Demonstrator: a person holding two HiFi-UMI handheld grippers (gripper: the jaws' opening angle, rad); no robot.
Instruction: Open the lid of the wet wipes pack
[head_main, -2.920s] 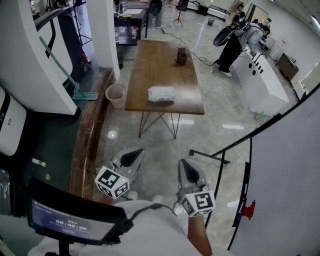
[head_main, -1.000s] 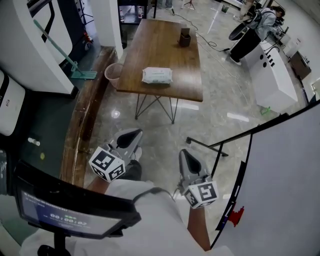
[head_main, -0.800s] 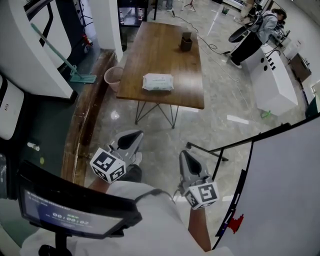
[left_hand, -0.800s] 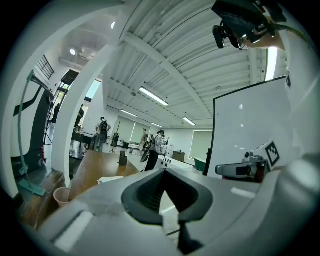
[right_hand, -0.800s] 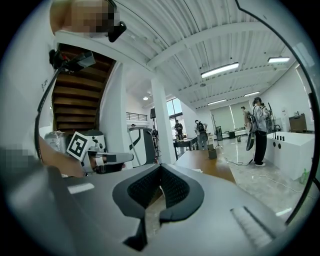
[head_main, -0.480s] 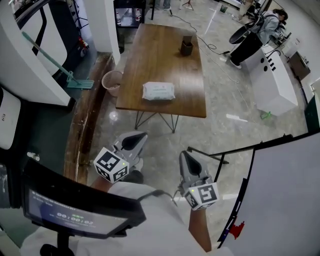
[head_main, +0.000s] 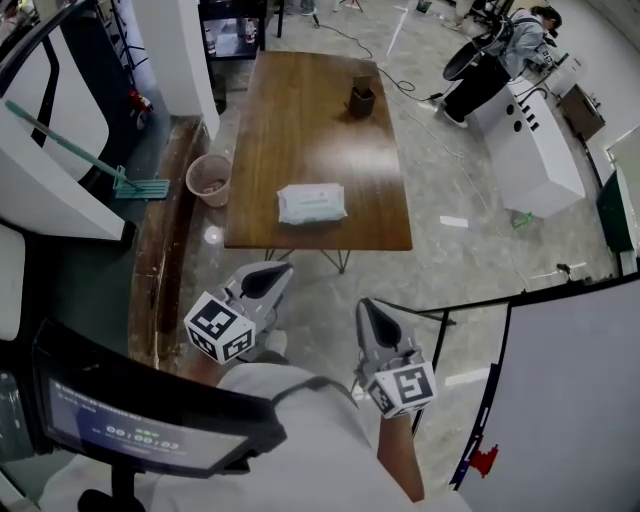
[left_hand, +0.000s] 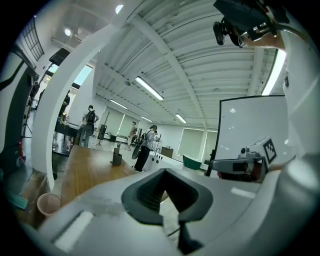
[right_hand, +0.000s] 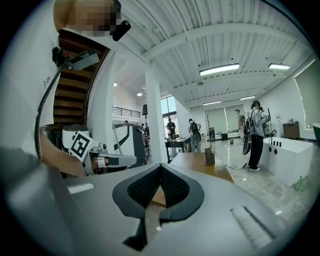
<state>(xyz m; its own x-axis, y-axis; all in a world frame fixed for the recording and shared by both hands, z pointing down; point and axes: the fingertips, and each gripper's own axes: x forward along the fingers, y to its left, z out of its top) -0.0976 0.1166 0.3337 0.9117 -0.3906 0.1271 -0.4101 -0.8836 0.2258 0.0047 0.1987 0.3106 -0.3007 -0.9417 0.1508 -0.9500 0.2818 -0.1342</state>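
Standing off table: left gripper and right gripper, both well short of its near edge, over the floor.
Wet wipes pack: flat on table, near its front edge; lid too small to read.
Fingers: clenched on both grippers, nothing between.
Step judged: approach to table.
Doing it well: release fingers before arrival; pin pack to table with one gripper, pinch lid tab with the other, lift gently.

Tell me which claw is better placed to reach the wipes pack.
Left, marginally. The left claw sits nearer the wet wipes pack than the right claw; both are shut, empty and short of the table.
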